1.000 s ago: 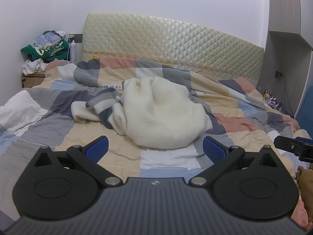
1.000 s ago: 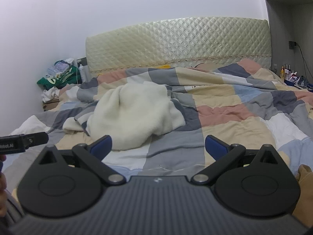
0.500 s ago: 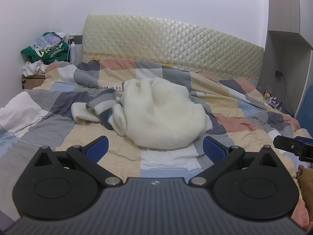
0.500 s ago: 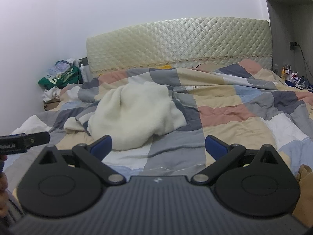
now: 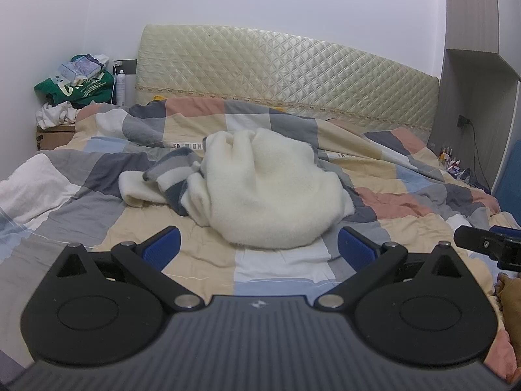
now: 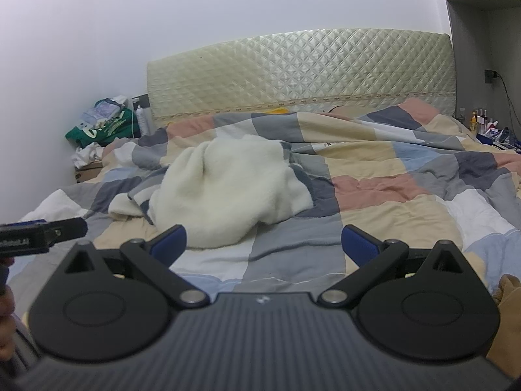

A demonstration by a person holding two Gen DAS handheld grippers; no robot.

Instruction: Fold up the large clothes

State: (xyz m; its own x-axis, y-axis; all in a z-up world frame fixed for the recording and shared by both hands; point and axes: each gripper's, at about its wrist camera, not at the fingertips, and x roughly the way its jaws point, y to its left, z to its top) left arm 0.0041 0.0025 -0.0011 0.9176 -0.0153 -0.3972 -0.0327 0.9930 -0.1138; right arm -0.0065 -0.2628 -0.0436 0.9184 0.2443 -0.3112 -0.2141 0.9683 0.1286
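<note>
A crumpled cream fleece garment with a grey and white striped part [image 5: 267, 192] lies in a heap in the middle of the bed; it also shows in the right wrist view [image 6: 224, 189]. My left gripper [image 5: 259, 249] is open and empty, held above the quilt just short of the heap. My right gripper [image 6: 263, 241] is open and empty, to the right of the heap and short of it. Each gripper's side shows at the edge of the other's view.
A patchwork quilt [image 5: 390, 195] covers the bed, with a quilted beige headboard [image 5: 286, 78] behind. A bedside box with a green bag and clothes [image 5: 75, 91] stands at the far left. Bottles and a cable [image 6: 482, 120] are at the far right.
</note>
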